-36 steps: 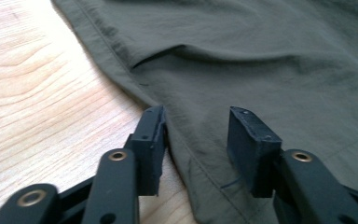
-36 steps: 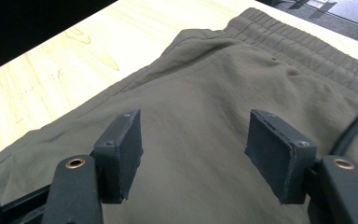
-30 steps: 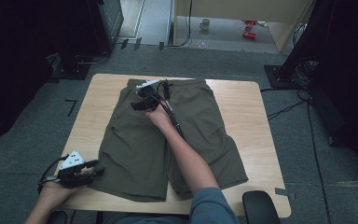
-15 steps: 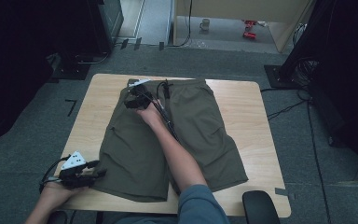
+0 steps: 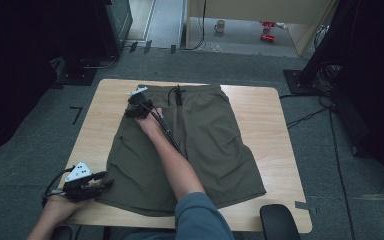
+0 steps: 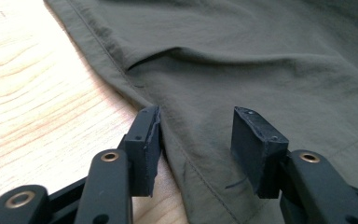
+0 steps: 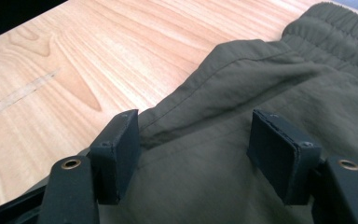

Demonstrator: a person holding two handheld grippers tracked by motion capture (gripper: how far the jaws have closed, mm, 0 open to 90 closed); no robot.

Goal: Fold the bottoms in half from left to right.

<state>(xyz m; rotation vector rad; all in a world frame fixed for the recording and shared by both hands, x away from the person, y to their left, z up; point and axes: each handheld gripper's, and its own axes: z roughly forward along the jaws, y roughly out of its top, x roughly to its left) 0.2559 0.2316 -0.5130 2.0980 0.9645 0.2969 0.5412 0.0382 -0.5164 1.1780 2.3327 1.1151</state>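
Shorts (image 5: 200, 145), one pair, flat between two open grippers.

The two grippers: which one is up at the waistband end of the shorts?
The right gripper, reaching across to the far left corner of the olive shorts beside the elastic waistband. The left gripper sits at the near leg hem instead.

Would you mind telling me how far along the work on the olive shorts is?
Done: the shorts lie spread flat on the table. In hand: the left hand-held gripper straddles the hem edge, and the right hand-held gripper straddles the side seam near the waistband; neither has pinched the fabric yet. Left: gripping and, probably, folding; no fold shows.
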